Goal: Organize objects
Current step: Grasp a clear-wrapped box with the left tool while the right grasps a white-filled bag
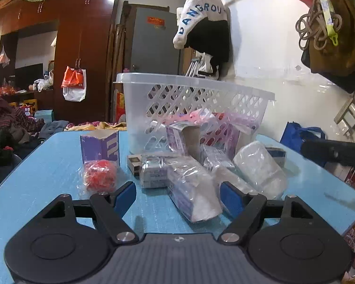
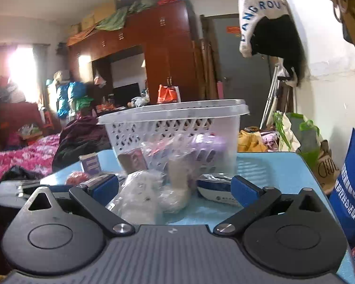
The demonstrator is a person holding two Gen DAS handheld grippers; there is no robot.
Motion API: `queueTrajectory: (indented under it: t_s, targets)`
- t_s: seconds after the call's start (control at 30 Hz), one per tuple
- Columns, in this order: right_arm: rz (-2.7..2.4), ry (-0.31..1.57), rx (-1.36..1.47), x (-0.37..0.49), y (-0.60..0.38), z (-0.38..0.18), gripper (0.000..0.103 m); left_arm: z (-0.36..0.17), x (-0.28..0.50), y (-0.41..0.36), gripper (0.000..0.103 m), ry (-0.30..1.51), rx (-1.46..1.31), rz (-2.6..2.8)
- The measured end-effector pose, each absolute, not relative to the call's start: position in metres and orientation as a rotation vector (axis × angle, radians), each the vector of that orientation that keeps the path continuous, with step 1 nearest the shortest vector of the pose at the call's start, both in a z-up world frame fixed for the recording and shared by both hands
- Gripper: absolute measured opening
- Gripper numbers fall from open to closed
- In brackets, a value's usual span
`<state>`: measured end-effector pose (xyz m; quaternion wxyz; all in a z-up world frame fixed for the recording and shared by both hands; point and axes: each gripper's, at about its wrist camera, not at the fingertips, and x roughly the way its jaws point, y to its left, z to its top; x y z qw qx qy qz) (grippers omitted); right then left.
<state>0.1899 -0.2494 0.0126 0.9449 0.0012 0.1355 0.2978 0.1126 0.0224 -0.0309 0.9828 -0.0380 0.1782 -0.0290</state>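
A clear plastic basket [image 1: 191, 99] stands on the blue table [image 1: 47, 184], with packets piled in front of it. My left gripper [image 1: 178, 197] is open just above the table. The near end of a plastic-wrapped purple-and-white pack [image 1: 191, 191] lies between its blue pads without touching them. A red ball in a clear bag [image 1: 99, 174] sits left of it, and a purple carton [image 1: 99, 145] behind that. My right gripper [image 2: 175, 193] is open before the same basket [image 2: 172, 127], with a white wrapped bundle [image 2: 142, 194] lying between its fingers, ungripped.
A wrapped white roll [image 1: 260, 165] and a small blue-and-white box [image 2: 215, 189] lie on the right of the pile. Beside the table's right edge stands a blue bag [image 2: 350, 184]. Clothes hang on the white wall [image 1: 272, 47]. A bed with heaped clothing lies beyond the far-left edge.
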Motion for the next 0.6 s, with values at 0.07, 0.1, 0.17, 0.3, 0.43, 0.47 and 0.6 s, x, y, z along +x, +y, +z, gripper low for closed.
queueTrajectory:
  t_s: [0.07,0.1,0.17,0.3,0.43,0.47,0.6]
  targets:
    - [0.614,0.267,-0.018,0.186,-0.243,0.011,0.102,-0.03,0.114,0.019,0.082,0.351,-0.071,-0.062]
    - [0.617,0.262,-0.02,0.184,-0.24,0.009,0.097,-0.029,0.115,0.018,0.082,0.347,-0.072,-0.068]
    - [0.633,0.276,-0.041,0.183,-0.232,0.008,0.089,-0.028,0.118,0.015,0.082,0.345,-0.072,-0.076]
    - [0.651,0.314,-0.098,0.187,-0.211,0.004,0.074,-0.031,0.116,0.016,0.082,0.334,-0.055,-0.049]
    - [0.664,0.385,-0.123,0.199,-0.197,-0.007,0.055,-0.03,0.114,0.025,0.082,0.341,-0.089,-0.052]
    - [0.671,0.391,-0.111,0.201,-0.198,-0.009,0.055,-0.03,0.114,0.025,0.082,0.338,-0.084,-0.052]
    - [0.668,0.358,-0.089,0.19,-0.21,-0.006,0.05,-0.029,0.114,0.022,0.082,0.332,-0.074,-0.06]
